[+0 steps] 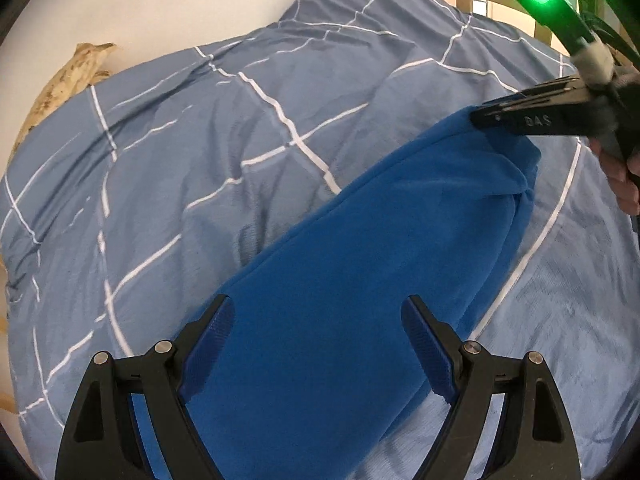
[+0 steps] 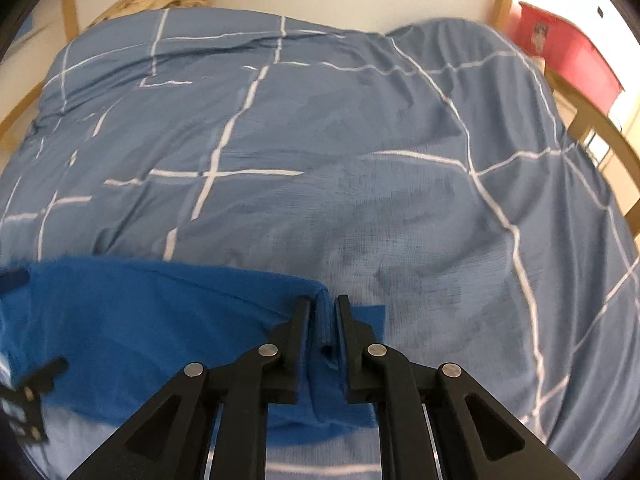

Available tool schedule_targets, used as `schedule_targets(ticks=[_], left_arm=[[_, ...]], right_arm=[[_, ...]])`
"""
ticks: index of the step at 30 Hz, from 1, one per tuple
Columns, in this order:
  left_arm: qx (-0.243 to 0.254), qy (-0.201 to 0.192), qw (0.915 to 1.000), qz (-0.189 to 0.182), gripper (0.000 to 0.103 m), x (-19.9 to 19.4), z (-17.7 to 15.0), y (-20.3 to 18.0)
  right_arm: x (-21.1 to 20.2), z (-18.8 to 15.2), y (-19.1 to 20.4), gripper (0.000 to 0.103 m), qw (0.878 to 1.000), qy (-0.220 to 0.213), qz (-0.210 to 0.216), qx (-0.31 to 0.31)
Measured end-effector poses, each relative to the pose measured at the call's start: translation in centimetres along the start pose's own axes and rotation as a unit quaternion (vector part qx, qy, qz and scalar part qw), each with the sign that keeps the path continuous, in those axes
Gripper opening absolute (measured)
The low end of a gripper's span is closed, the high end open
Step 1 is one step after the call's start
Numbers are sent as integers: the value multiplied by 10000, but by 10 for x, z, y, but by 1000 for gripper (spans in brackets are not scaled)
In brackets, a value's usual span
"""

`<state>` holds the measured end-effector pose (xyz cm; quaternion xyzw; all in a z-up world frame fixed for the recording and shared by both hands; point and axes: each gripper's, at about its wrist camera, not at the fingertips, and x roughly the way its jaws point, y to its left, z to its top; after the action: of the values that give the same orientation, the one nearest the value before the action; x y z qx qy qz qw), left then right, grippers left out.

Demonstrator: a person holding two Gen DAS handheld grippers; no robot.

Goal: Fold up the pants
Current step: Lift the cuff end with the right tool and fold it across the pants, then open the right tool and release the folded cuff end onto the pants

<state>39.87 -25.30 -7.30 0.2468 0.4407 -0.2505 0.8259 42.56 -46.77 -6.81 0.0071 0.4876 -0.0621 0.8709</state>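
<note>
We note the bright blue fleece pants (image 1: 360,280) lying doubled on the checked duvet (image 1: 200,160), left gripper (image 1: 316,320) wide open holding nothing, right gripper (image 2: 324,304) nearly closed with a fold between its jaws.

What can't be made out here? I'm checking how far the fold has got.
- Blue fleece pants: near end cut off by the left wrist view's bottom edge.
- Right gripper: fabric fills the gap; pad contact unclear.
- Pants' left part, right wrist view: motion-blurred.
</note>
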Motion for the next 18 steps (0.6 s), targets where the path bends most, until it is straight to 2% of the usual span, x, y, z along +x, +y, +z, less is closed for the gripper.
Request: schedule_targets(ticks=[1, 3, 7, 9, 11, 14, 18], left_arm=[[-6, 18, 10000, -9, 85, 2, 0, -1], [-49, 40, 10000, 29, 85, 3, -3, -3], [-343, -30, 9994, -65, 85, -7, -12, 1], [-502, -96, 9986, -157, 85, -20, -21, 5], [-559, -213, 9982, -68, 85, -38, -34, 10], [-671, -400, 9969, 49, 85, -66, -53, 20], [-995, -700, 9923, 214, 85, -104, -86, 38]], right_arm=[[2, 0, -3, 33, 10000, 10, -12, 68], [2, -2, -9, 43, 9992, -52, -340, 213], [-10, -8, -23, 44, 9966, -129, -722, 374], [-23, -17, -26, 44, 9961, -156, -720, 488], [-35, -24, -20, 44, 9961, -221, -732, 432], [-64, -40, 5, 44, 9977, -444, -496, 144], [-103, -62, 50, 44, 9958, -870, 35, -281]])
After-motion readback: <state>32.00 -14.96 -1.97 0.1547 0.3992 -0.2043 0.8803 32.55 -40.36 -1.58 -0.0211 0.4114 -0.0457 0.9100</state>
